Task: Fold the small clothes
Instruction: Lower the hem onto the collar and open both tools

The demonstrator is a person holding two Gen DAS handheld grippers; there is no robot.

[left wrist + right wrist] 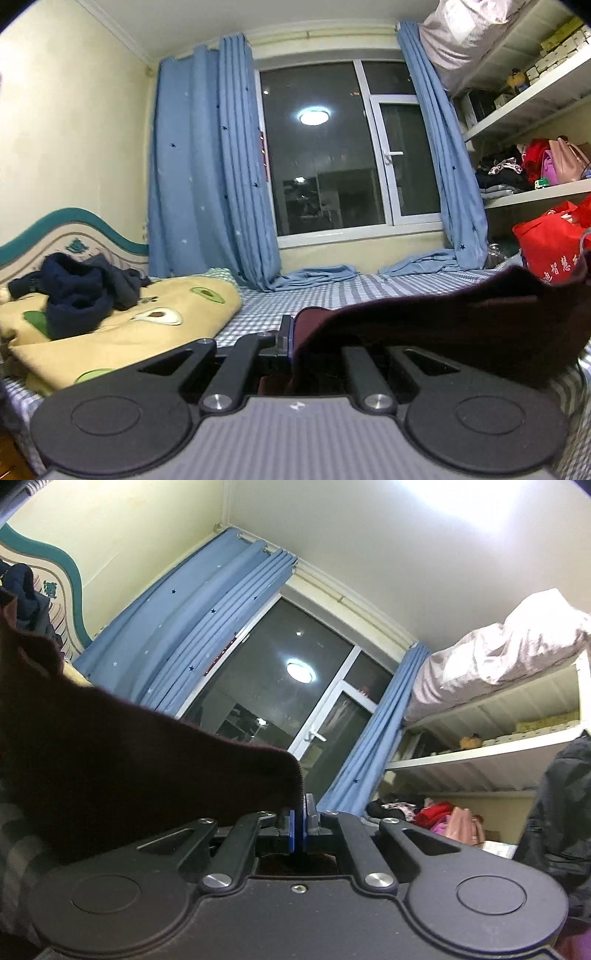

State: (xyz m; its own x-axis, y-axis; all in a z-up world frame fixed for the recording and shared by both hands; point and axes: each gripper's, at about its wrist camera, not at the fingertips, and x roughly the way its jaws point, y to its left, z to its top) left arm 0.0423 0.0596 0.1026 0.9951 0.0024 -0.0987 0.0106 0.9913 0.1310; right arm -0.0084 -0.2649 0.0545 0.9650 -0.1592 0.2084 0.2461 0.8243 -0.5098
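Observation:
A dark maroon garment [461, 317] hangs stretched above the checked bed, held at both ends. In the left wrist view my left gripper [291, 336] is shut on one corner of it, and the cloth drapes over the right finger and runs off to the right. In the right wrist view my right gripper [298, 827] is shut on another corner of the same maroon garment [122, 753], which spreads to the left and covers the left finger. Its blue pads [291, 830] stand pressed together, tilted up toward the window.
A yellow avocado-print quilt [122, 332] with a pile of dark blue clothes [77, 291] lies on the left of the blue checked sheet [314, 295]. Blue curtains [207, 177] flank the window. White shelves [532, 99] with bags and clothes and a red bag [550, 247] stand on the right.

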